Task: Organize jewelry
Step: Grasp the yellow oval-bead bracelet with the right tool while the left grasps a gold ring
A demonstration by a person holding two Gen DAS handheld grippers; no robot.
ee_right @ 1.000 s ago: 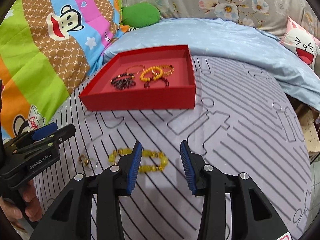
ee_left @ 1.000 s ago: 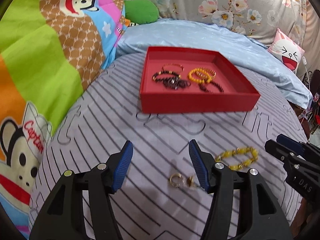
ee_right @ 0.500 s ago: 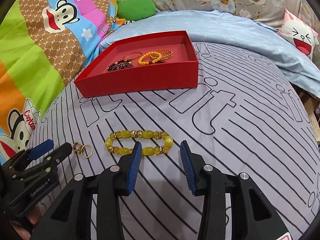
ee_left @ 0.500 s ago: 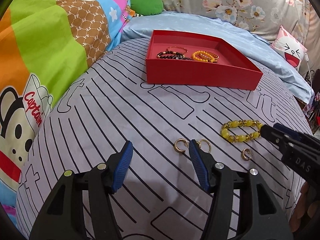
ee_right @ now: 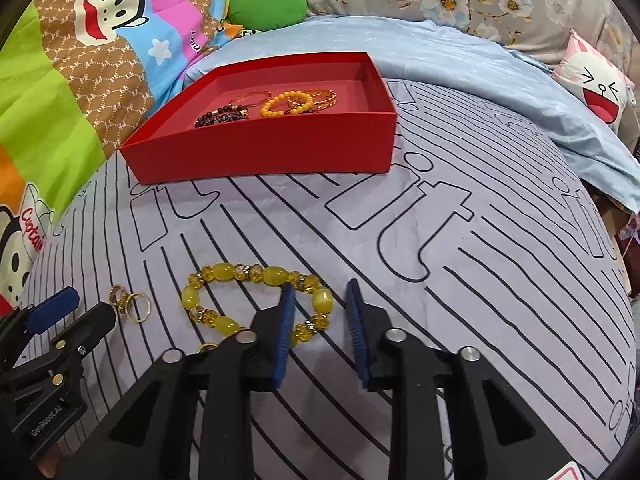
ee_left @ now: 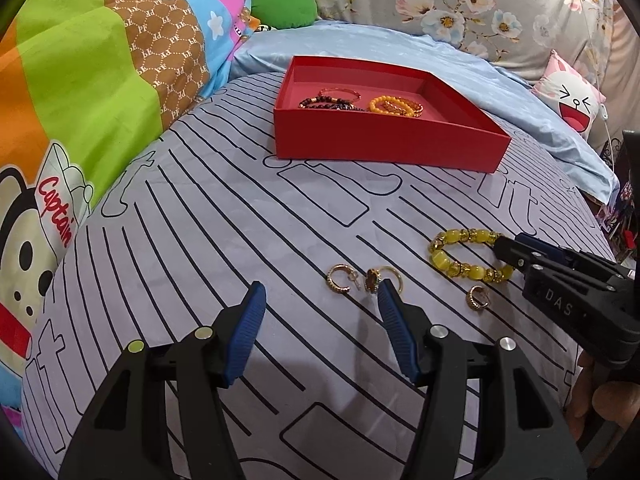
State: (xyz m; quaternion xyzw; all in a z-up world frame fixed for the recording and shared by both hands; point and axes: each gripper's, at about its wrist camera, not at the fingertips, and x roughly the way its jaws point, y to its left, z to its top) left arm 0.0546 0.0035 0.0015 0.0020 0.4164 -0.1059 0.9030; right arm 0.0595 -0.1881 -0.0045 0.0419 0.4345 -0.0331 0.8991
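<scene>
A yellow bead bracelet [ee_right: 224,272] lies on the striped sheet, and its right end sits between the jaws of my right gripper [ee_right: 320,292]. Those jaws are closing; the right pad [ee_right: 356,320] still stands clear of the beads. My left gripper [ee_left: 320,292] is open and holds nothing, with two gold hoop earrings [ee_left: 340,278] just beyond its fingertips. A third earring [ee_left: 478,298] lies near the bracelet [ee_left: 464,254]. The red box [ee_left: 384,148] further back holds several bracelets. Each gripper shows in the other's view: the right gripper [ee_left: 510,244] and the left gripper [ee_right: 94,306].
A bright cartoon quilt [ee_left: 80,120] rises along the left. A light blue blanket [ee_right: 460,64] and a floral pillow [ee_left: 460,8] lie behind the box, with a white cartoon cushion [ee_right: 600,88] at the right. The bed drops off at the right edge.
My right gripper's jaws have narrowed and now straddle the bracelet's right end. Both grippers have sunk closer to the sheet. The left jaws keep the same width.
</scene>
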